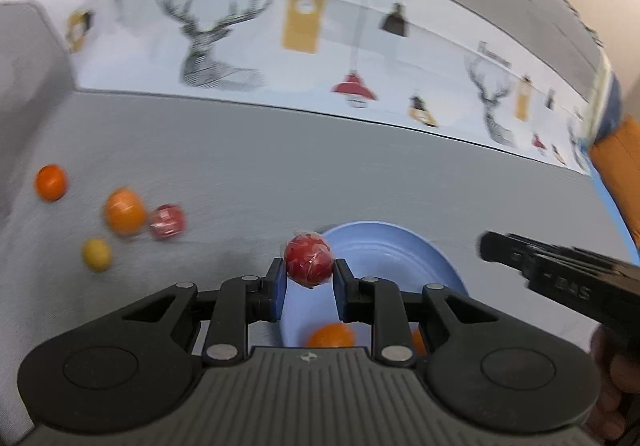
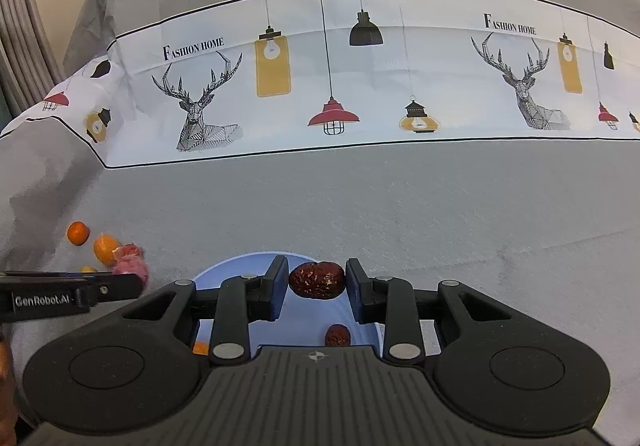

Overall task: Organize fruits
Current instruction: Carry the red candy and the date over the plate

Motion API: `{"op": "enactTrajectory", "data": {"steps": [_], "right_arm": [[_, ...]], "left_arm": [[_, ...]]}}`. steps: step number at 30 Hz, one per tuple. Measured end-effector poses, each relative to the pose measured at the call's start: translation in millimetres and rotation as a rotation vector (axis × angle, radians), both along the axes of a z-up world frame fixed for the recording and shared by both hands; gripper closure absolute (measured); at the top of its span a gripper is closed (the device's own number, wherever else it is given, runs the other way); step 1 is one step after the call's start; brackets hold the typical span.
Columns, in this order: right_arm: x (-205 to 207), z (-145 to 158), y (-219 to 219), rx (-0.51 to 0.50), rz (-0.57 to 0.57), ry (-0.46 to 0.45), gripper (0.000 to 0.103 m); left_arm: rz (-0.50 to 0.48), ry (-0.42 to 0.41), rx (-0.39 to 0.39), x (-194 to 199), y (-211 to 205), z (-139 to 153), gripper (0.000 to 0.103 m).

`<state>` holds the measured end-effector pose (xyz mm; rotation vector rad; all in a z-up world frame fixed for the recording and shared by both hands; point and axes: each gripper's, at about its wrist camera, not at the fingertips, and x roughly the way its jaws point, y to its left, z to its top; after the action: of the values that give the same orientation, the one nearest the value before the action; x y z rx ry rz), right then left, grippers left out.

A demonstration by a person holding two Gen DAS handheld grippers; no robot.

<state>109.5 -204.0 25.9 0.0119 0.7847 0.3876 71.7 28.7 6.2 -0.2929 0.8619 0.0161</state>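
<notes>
Left gripper (image 1: pixel 309 278) is narrowed, pads clamped on a wrapped red ball (image 1: pixel 308 259) at the near rim of the blue bowl (image 1: pixel 384 242); right gripper (image 2: pixel 317 286) stands a little wider, a dark date (image 2: pixel 317 280) between its pads, over the same bowl; more fruits (image 1: pixel 124 211) lie loose on the surface (image 1: pixel 360 174), well left.

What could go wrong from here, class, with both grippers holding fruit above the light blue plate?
1. The round red plastic-wrapped fruit sits at the tips of the left gripper; slick wrap could let it slip onto the grey tablecloth.
2. Dropped, it or the wrinkled dark red date in the right gripper might roll off the shallow light blue plate.
</notes>
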Motion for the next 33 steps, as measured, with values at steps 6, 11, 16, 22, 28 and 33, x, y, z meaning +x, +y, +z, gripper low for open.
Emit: {"op": "enactTrajectory", "data": {"steps": [6, 11, 16, 22, 28, 33], "right_arm": [[-1, -1, 5, -0.025, 0.013, -0.011, 0.070], [0, -1, 3, -0.018, 0.004, -0.007, 0.070], [0, -1, 2, -0.022, -0.005, -0.007, 0.070], [1, -2, 4, -0.027, -0.004, -0.001, 0.070], [1, -3, 6, -0.040, 0.002, 0.007, 0.070], [2, -3, 9, -0.044, -0.016, 0.011, 0.070]], "left_arm": [[-0.061, -0.045, -0.042, 1, -15, 1, 0.076], [-0.078, -0.087, -0.052, -1, -19, 6, 0.076], [-0.066, -0.115, -0.060, -2, -16, 10, 0.076], [-0.097, -0.097, -0.062, 0, -21, 7, 0.076], [-0.192, -0.042, 0.001, 1, -40, -3, 0.076], [-0.264, -0.035, 0.118, -2, -61, -11, 0.076]]}}
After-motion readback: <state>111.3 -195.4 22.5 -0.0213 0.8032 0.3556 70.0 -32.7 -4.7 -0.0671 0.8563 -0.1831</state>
